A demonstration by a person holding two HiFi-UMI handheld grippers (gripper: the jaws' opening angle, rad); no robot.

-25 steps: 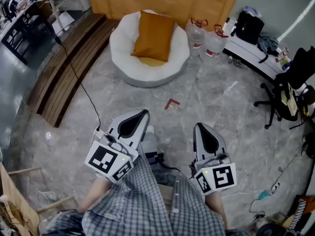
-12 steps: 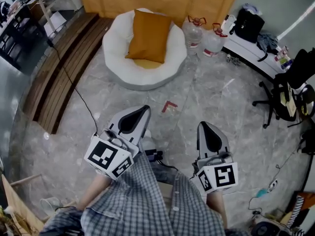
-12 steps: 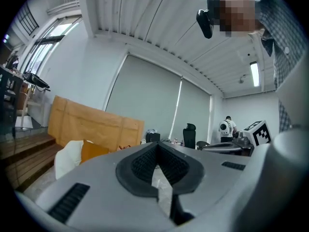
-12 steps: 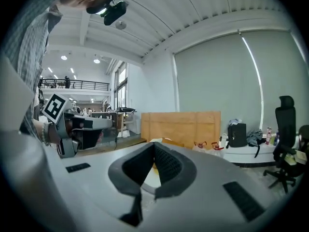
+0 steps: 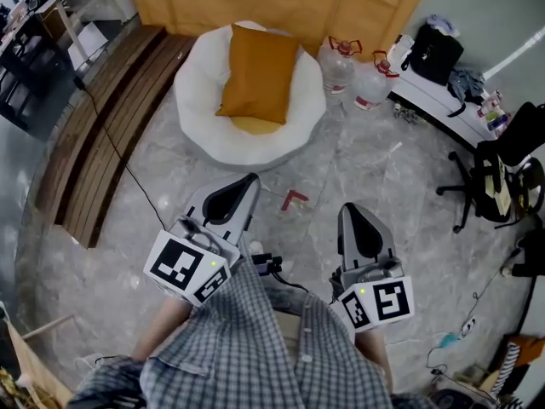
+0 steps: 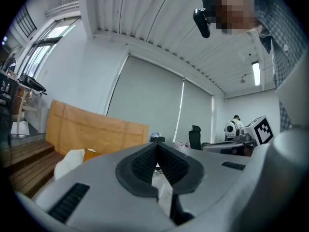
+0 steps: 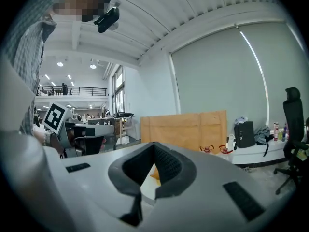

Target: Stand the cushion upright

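An orange cushion [image 5: 258, 73] leans tilted against the back of a round white beanbag seat [image 5: 200, 100] on the floor ahead of me. A second, flatter orange piece [image 5: 255, 125] lies under it on the seat. My left gripper [image 5: 249, 180] is shut and empty, held level well short of the seat. My right gripper [image 5: 352, 209] is shut too, with nothing in it, beside the left one. In the left gripper view the white seat [image 6: 70, 159] and a sliver of orange cushion [image 6: 91, 153] show at the left. A bit of orange [image 7: 154, 174] peeks through the jaw notch in the right gripper view.
A large cardboard sheet [image 5: 281, 2] stands behind the seat. Two water jugs [image 5: 357, 73] sit to its right, then a low white bench [image 5: 438, 100] with a black bag. A wooden platform [image 5: 102, 135] and a black cable [image 5: 128, 173] run along the left. An office chair [image 5: 494, 173] stands at right.
Both grippers and I have moved forward toward the white seat; it and the cushion sit closer and larger in the head view. The jaws stayed shut.
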